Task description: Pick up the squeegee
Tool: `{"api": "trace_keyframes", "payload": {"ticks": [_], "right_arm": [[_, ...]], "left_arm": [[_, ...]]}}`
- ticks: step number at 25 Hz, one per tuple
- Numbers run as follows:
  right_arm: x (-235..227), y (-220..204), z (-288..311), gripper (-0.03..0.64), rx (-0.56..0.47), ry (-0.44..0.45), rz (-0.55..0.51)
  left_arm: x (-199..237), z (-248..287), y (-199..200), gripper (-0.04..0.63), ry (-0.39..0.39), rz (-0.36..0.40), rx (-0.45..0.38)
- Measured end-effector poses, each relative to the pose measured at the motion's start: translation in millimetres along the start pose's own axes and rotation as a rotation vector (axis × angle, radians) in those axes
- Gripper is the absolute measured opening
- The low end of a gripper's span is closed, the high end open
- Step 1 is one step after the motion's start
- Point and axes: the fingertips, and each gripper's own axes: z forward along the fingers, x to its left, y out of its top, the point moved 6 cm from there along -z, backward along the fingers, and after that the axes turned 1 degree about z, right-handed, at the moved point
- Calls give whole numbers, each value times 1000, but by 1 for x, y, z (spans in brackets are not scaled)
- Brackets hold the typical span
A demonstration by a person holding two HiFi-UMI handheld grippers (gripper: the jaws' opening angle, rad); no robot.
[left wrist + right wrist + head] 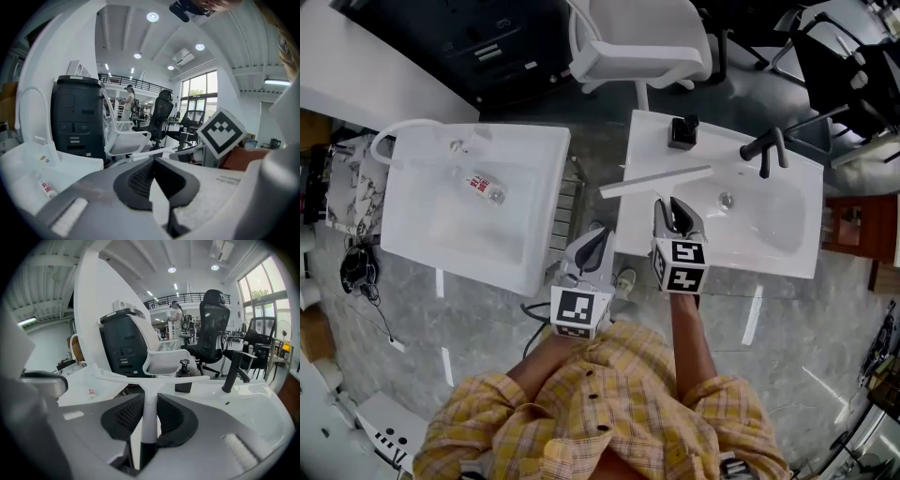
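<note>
While the right gripper (pixel 678 214) pinches the squeegee (pixel 656 182) by its handle — blade crosswise at its twelve o'clock, across the right sink's (pixel 731 264) left edge — the left gripper (pixel 596 242) sits at eight o'clock, jaws pressed together, empty.

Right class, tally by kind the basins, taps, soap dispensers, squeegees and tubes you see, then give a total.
White basins: 2
Black tap: 1
Black soap dispenser: 1
Squeegee: 1
Tube: 1
Total: 6
</note>
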Motion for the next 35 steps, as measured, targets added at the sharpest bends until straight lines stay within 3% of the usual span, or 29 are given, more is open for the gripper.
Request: {"api": "trace_keyframes", "payload": {"ticks": [25, 35], "right_arm": [[20, 34, -96, 84, -181, 40, 76], [28, 41, -129, 84, -237, 39, 60]], "left_arm": [[-27, -39, 39, 0, -24, 24, -101], [-42, -48, 52, 0, -39, 38, -150]]}}
